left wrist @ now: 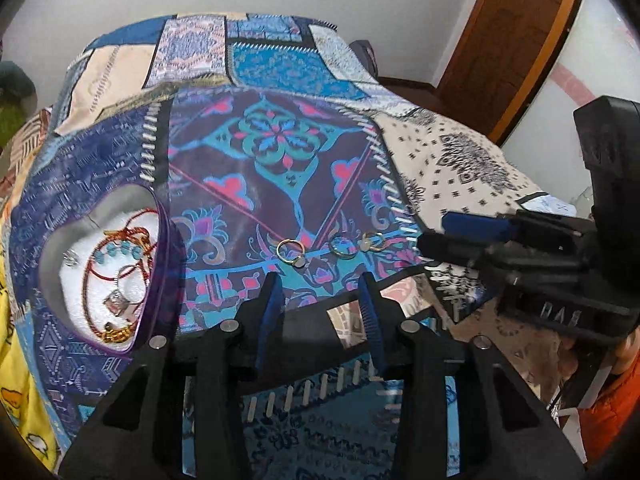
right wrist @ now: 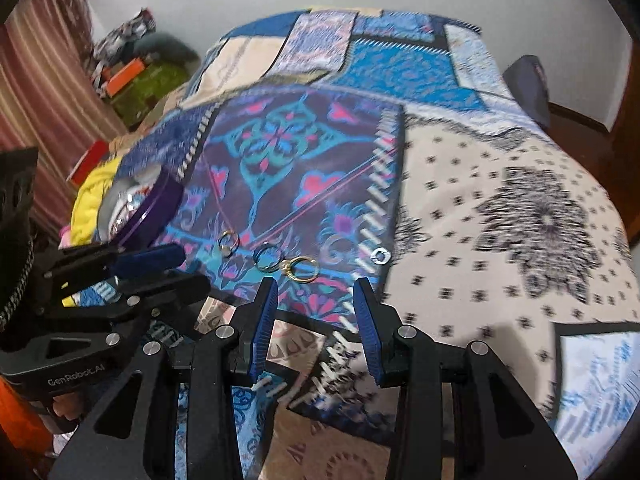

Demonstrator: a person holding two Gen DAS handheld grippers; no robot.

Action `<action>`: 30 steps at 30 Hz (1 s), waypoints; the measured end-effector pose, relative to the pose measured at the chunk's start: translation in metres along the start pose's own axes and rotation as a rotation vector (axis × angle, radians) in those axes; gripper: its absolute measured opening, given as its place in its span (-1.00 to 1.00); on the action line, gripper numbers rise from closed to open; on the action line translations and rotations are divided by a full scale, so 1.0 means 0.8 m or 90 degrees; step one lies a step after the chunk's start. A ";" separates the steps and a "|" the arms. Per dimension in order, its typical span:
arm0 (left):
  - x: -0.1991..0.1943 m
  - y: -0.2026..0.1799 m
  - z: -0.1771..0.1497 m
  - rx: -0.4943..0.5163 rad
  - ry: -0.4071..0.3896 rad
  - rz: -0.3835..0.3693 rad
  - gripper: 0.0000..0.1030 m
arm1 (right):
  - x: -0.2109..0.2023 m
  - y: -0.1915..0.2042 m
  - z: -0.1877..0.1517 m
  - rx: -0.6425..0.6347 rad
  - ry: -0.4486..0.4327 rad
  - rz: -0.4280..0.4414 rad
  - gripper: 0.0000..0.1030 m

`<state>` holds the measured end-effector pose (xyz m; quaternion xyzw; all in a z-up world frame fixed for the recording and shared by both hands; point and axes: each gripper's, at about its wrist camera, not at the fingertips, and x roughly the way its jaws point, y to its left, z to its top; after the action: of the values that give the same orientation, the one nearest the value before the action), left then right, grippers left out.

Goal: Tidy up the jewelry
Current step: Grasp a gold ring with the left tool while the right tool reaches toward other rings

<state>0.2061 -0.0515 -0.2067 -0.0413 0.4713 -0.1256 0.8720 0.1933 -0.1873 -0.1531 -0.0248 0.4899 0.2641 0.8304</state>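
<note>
Fingers of both grippers stand partly apart with nothing between them.

From the left wrist, the left gripper hangs with its blue-padded black fingers spread over the patchwork-print cloth, holding nothing. Just ahead lie 3 small gold rings in a row — left ring, middle ring, right ring. To the left sits a purple heart-shaped jewelry box, already holding bracelets.

From the right wrist, the right gripper is likewise part-open and empty, close to the nearest ring. A small silver ring lies apart on the right.

The step looks like an approach to a ring; next comes a careful low pinch on thin metal, then a carry to the box.
</note>
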 end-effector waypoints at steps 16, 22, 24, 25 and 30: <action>0.041 0.017 0.014 -0.017 0.006 0.011 -0.48 | 0.037 0.013 0.007 -0.035 0.022 -0.015 -0.34; 0.046 0.008 0.013 0.005 0.001 0.041 -0.59 | 0.038 0.013 0.006 -0.036 0.016 -0.027 -0.67; 0.048 0.005 0.014 0.009 -0.002 0.062 -0.68 | 0.038 0.013 0.006 -0.033 0.014 -0.028 -0.68; 0.049 0.005 0.014 0.011 -0.003 0.063 -0.68 | 0.038 0.014 0.006 -0.032 0.013 -0.030 -0.68; 0.047 0.005 0.013 0.014 -0.010 0.067 -0.69 | 0.034 0.013 0.006 -0.020 0.008 -0.029 -0.90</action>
<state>0.2353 -0.0579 -0.2326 -0.0083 0.4646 -0.0845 0.8814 0.2029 -0.1654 -0.1709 -0.0502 0.4901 0.2527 0.8327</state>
